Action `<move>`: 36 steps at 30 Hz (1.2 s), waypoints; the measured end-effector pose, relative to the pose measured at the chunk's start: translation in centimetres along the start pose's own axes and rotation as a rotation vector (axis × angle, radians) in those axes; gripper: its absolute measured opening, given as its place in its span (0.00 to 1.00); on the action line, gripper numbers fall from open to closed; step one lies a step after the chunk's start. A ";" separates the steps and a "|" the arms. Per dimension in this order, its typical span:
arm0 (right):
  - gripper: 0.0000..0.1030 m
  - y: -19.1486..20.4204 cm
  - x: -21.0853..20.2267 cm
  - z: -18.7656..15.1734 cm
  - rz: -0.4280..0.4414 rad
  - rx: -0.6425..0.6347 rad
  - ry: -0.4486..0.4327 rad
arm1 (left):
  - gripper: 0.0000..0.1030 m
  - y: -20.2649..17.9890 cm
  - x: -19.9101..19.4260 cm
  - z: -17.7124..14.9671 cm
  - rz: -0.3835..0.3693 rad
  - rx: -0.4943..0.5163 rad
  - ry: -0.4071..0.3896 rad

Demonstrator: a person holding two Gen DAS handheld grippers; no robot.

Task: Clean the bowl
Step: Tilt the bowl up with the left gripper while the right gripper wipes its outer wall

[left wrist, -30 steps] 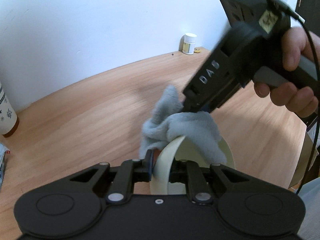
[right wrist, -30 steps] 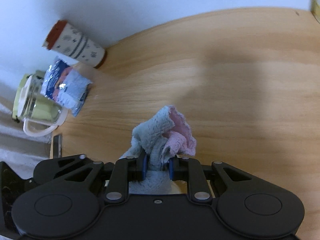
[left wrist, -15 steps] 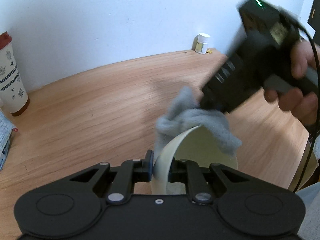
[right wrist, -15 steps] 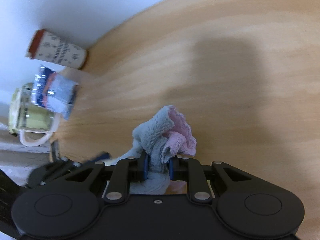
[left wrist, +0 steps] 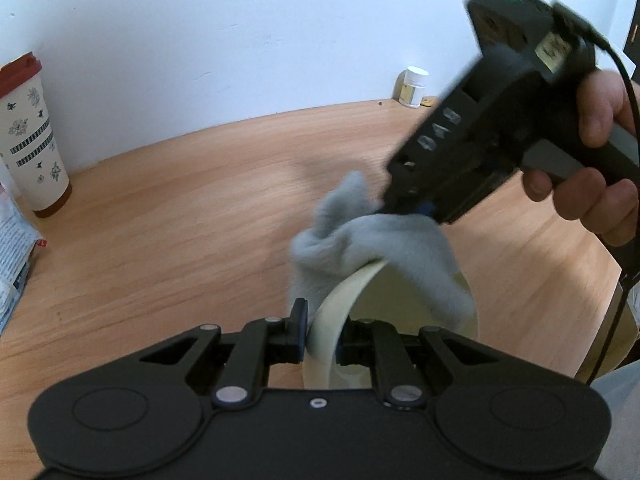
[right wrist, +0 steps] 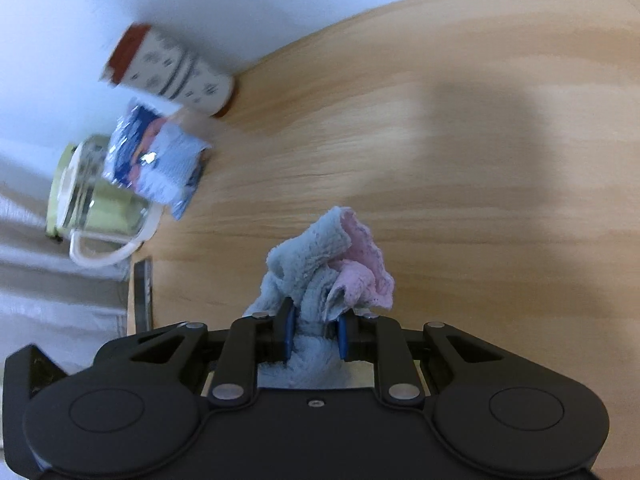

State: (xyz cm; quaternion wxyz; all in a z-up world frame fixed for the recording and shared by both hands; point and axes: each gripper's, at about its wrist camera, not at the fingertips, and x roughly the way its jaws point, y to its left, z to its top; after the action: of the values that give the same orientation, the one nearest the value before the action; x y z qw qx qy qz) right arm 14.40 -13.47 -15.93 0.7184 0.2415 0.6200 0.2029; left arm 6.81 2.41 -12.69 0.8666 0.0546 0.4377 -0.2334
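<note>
Left tongs [left wrist: 322, 330] clamp the cream bowl [left wrist: 340, 312] rim; right tongs [right wrist: 314, 334] pinch a grey-pink cloth [right wrist: 332, 276] draped into the bowl; other bowl contents indiscernible

We grip the cream bowl [left wrist: 326, 332] by its rim with our left gripper [left wrist: 320, 336], holding it tilted above the table [left wrist: 180, 240]. Our right gripper [left wrist: 416, 210], held in the right hand [left wrist: 592, 176], pinches a grey cloth [left wrist: 384, 256] draped over the bowl's far rim. A cup [left wrist: 30, 140] and a white bottle [left wrist: 414, 87] stand by the wall.
</note>
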 end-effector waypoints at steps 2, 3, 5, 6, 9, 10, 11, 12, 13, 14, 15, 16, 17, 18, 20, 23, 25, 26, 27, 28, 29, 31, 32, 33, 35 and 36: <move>0.22 -1.5 -0.4 -0.5 -0.024 0.037 -0.003 | 0.12 0.2 0.0 -0.1 0.003 -0.016 0.004; 0.22 -2.1 -0.5 -0.8 -0.033 0.053 0.000 | 0.12 0.3 0.0 -0.1 0.005 -0.024 0.006; 0.22 -3.2 -0.6 -1.5 -0.044 0.080 0.009 | 0.11 0.5 -0.1 -0.1 0.008 -0.040 0.010; 0.22 -3.7 -0.4 -1.9 -0.052 0.093 0.018 | 0.11 0.7 -0.1 -0.2 0.010 -0.048 0.012; 0.22 -4.7 -0.3 -2.7 -0.039 0.144 0.029 | 0.11 0.7 0.0 -0.1 0.005 -0.055 0.013; 0.22 -4.9 -0.3 -2.9 -0.033 0.157 0.030 | 0.11 0.7 0.0 -0.1 0.005 -0.053 0.013; 0.22 -4.9 -0.3 -2.9 -0.029 0.160 0.027 | 0.11 0.7 0.0 -0.1 0.004 -0.054 0.014; 0.22 -4.6 -0.5 -2.7 -0.021 0.164 0.020 | 0.11 0.8 -0.1 -0.1 0.002 -0.057 0.014; 0.22 -4.3 -0.6 -2.4 -0.013 0.161 0.014 | 0.11 0.8 -0.1 -0.1 -0.001 -0.054 0.014; 0.22 -3.9 -0.7 -1.9 -0.002 0.154 0.008 | 0.11 0.9 -0.2 -0.2 0.000 -0.053 0.014; 0.22 -3.5 -0.7 -1.6 0.006 0.147 0.003 | 0.11 0.9 -0.3 -0.3 0.002 -0.044 0.012; 0.22 -3.0 -0.6 -1.4 0.012 0.134 0.002 | 0.11 0.8 -0.4 -0.3 0.004 -0.031 0.010; 0.22 -1.7 -0.5 -0.7 0.026 0.096 0.000 | 0.11 0.7 -0.6 -0.4 0.005 -0.024 0.009; 0.22 -0.8 -0.3 -0.4 0.028 0.071 0.005 | 0.12 0.6 -0.6 -0.4 0.005 -0.018 0.008; 0.22 0.4 0.0 -0.2 0.033 0.039 0.014 | 0.12 0.5 -0.7 -0.3 0.005 -0.012 0.007; 0.22 3.7 1.0 -0.2 0.038 -0.061 0.032 | 0.12 0.7 -0.7 -0.3 0.001 -0.028 0.007; 0.22 4.8 1.2 -0.3 0.022 -0.102 0.033 | 0.12 0.9 -0.8 -0.5 -0.009 -0.040 0.006; 0.22 4.9 1.1 -0.4 0.018 -0.109 0.032 | 0.12 0.9 -0.9 -0.6 -0.014 -0.045 0.006; 0.22 4.6 1.0 -0.3 0.022 -0.096 0.034 | 0.13 0.9 -1.0 -0.6 -0.017 -0.048 0.006; 0.22 4.2 1.0 -0.3 0.023 -0.079 0.035 | 0.13 0.8 -1.2 -0.6 -0.020 -0.053 0.006; 0.22 3.9 0.8 -0.2 0.024 -0.069 0.034 | 0.13 0.8 -1.2 -0.7 -0.022 -0.057 0.007; 0.22 2.3 0.1 -0.3 0.013 -0.027 0.020 | 0.13 0.9 -1.1 -1.0 -0.024 -0.067 0.011; 0.22 1.6 -0.1 -0.3 0.004 -0.011 0.013 | 0.13 1.1 -1.1 -1.1 -0.025 -0.075 0.014; 0.22 0.9 -0.3 -0.5 -0.005 0.006 0.008 | 0.13 1.3 -1.1 -1.2 -0.025 -0.084 0.017; 0.22 -0.6 -0.6 -1.1 -0.017 0.048 0.012 | 0.13 1.7 -1.0 -1.3 -0.028 -0.106 0.023; 0.22 -1.3 -0.7 -1.4 -0.023 0.069 0.014 | 0.12 1.9 -1.0 -1.4 -0.029 -0.118 0.026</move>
State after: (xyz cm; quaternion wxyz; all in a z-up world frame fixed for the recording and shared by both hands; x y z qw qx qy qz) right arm 12.92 -14.85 -16.29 0.7076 0.2576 0.6344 0.1748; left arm 6.09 4.85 -12.93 0.8590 0.0001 0.4626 -0.2192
